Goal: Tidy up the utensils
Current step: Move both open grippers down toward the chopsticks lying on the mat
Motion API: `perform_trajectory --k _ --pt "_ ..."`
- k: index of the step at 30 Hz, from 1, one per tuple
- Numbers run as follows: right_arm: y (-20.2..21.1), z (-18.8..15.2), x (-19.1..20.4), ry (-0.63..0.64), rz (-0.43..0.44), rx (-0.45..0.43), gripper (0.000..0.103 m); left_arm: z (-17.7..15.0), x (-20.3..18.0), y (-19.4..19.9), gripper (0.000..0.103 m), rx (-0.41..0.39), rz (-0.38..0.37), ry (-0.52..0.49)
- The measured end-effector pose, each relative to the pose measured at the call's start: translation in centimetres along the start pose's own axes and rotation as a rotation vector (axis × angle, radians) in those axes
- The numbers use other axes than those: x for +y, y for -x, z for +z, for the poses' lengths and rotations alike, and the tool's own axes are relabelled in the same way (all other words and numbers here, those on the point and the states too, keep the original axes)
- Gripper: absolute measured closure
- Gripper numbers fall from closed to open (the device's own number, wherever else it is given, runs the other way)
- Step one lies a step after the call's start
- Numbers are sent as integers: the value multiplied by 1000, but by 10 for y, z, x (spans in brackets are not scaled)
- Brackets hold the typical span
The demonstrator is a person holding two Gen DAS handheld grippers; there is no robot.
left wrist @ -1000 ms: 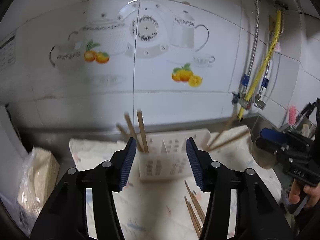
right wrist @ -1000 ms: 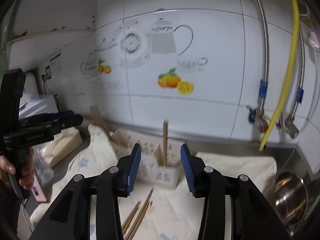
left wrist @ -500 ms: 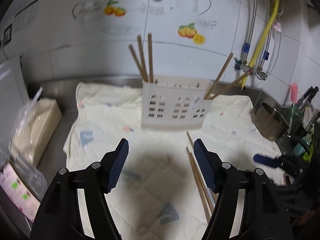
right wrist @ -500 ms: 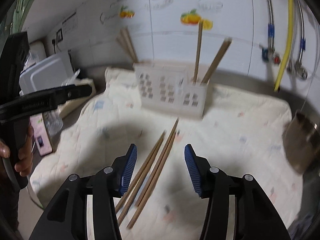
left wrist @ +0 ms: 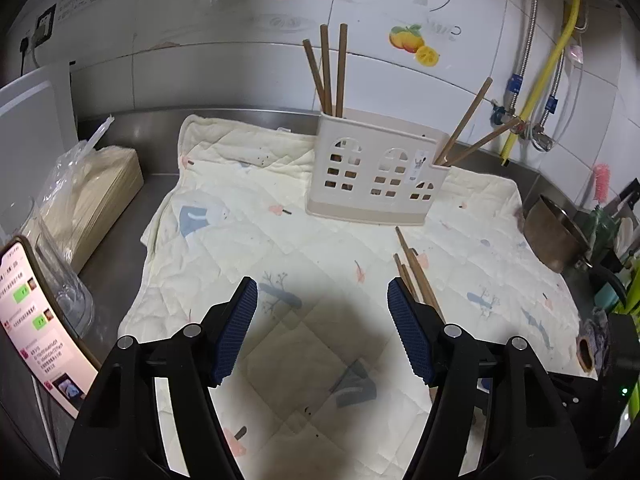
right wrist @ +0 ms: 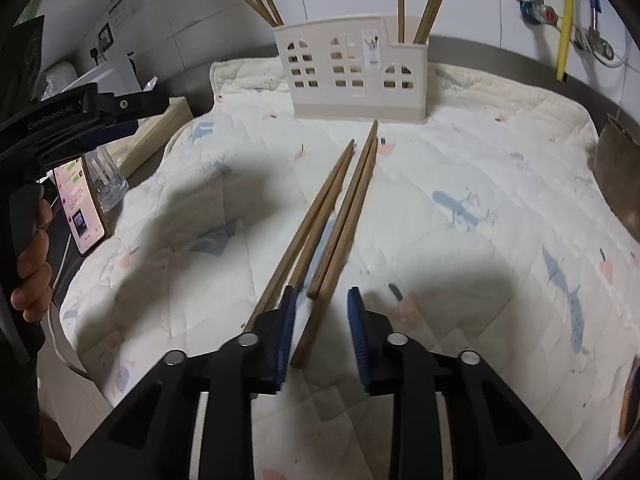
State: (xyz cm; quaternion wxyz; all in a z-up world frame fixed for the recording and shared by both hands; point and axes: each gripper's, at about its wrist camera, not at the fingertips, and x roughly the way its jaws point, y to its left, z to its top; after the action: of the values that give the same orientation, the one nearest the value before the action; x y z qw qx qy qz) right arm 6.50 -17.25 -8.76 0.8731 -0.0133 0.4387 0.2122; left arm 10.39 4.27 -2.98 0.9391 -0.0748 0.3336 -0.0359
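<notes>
A cream chopstick holder [left wrist: 372, 176] [right wrist: 356, 76] stands on the quilted cloth [left wrist: 248, 240], with brown chopsticks upright at its left end [left wrist: 328, 72] and leaning out of its right end [left wrist: 468, 120]. Several loose chopsticks [right wrist: 340, 208] [left wrist: 416, 276] lie on the cloth in front of it. My right gripper [right wrist: 322, 300] is low over their near ends, its jaws closing with the ends of some of them between the pads; the right pad is still clear of the wood. My left gripper [left wrist: 322, 300] is open over bare cloth, the loose chopsticks just beyond its right finger.
A lit phone [left wrist: 36, 320] and a glass jar [left wrist: 68, 280] stand at the cloth's left edge, beside a bagged pale stack [left wrist: 100, 184]. A steel bowl [left wrist: 556, 232] sits at the right. A hand [right wrist: 32, 248] holds the left gripper's handle. Pipes run down the tiled wall.
Both grippers have come down from facing the wall toward the cloth. The right jaws have narrowed around the loose chopsticks' ends. The left jaws have widened.
</notes>
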Motion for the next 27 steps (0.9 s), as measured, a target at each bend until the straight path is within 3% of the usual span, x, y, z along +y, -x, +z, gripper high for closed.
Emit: perform_trajectory --k 18,27 --pt "-10 -3 2 -10 -43 18 94 -22 -8 -6 36 45 -24 -9" --pt "-16 -3 6 1 -71 24 93 -28 -12 -7 36 60 -27 -10"
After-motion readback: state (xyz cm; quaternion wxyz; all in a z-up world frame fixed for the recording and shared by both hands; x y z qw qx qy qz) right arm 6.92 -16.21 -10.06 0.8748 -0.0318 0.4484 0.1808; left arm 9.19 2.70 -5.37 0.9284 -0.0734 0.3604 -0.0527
